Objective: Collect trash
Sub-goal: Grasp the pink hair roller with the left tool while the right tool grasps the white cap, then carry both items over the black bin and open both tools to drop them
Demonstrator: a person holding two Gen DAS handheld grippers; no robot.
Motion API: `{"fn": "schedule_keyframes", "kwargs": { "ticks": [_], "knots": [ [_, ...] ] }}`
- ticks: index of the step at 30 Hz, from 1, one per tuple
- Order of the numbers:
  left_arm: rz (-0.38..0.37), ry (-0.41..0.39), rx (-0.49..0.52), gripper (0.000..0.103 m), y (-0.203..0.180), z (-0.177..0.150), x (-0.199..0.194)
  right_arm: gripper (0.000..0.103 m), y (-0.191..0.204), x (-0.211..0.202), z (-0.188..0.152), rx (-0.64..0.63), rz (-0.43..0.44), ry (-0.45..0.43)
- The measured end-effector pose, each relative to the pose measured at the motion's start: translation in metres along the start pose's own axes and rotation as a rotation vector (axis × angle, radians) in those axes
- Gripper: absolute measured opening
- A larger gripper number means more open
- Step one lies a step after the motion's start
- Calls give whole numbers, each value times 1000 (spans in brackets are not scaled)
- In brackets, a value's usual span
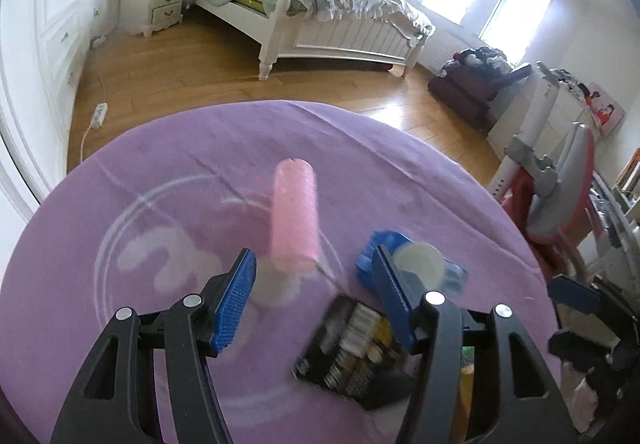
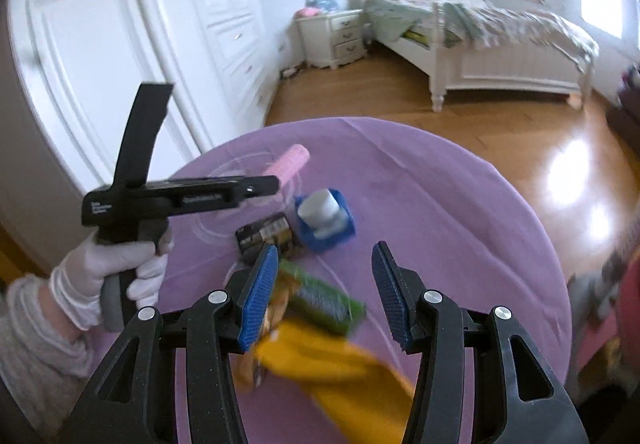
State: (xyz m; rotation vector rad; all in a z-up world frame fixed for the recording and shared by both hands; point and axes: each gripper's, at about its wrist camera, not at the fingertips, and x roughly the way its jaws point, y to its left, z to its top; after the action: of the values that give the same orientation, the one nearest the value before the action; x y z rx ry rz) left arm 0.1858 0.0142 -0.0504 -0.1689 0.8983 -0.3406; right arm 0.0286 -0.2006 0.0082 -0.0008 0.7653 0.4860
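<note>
While both jaws are standing apart with nothing between the pads, the left hand-held gripper (image 1: 314, 300) is hanging over the purple-covered desk (image 1: 420, 179), released, above a pink roll (image 1: 294, 219) and a black wrapper (image 1: 352, 348). The right hand-held gripper (image 2: 326, 292) is likewise gaping empty, its left pad passing in front of a green-and-yellow packet (image 2: 320, 308) lying on the cloth. Just beyond, a white cup (image 2: 319, 208) is sitting on a blue wrapper (image 2: 332, 230). A gloved hand (image 2: 116, 268) is gripping the left tool's handle. Farther off, a white bed (image 1: 320, 15) is standing on the wooden floor (image 1: 180, 75).
</note>
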Motion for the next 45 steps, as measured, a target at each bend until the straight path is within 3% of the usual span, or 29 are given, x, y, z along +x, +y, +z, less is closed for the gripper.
{"fn": "schedule_keyframes", "kwargs": {
  "ticks": [3,7,13,15,18,25,30,38,45],
  "knots": [
    [-3,7,-3,52,7,6,10,50,6,30,13,-66,-13,35],
    [7,0,1,30,13,4,16,50,13,73,26,-124,-11,81],
    [-33,-8,-31,30,22,4,15,50,18,109,37,-177,-30,116],
    [-44,-9,-40,29,25,4,14,39,16,118,39,-168,-31,140],
    [-47,-12,-49,29,27,2,12,38,13,115,42,-130,7,138],
    [-88,-41,-55,29,19,-11,-21,38,-2,53,31,22,111,64],
    [-132,-84,-28,29,-8,-29,-59,38,-18,-5,13,176,177,-22],
    [-218,-142,28,29,-68,-58,-110,38,-46,-98,-41,367,201,-167],
    [-288,-141,113,29,-134,-82,-121,38,-72,-167,-95,499,166,-263]
  ]
}}
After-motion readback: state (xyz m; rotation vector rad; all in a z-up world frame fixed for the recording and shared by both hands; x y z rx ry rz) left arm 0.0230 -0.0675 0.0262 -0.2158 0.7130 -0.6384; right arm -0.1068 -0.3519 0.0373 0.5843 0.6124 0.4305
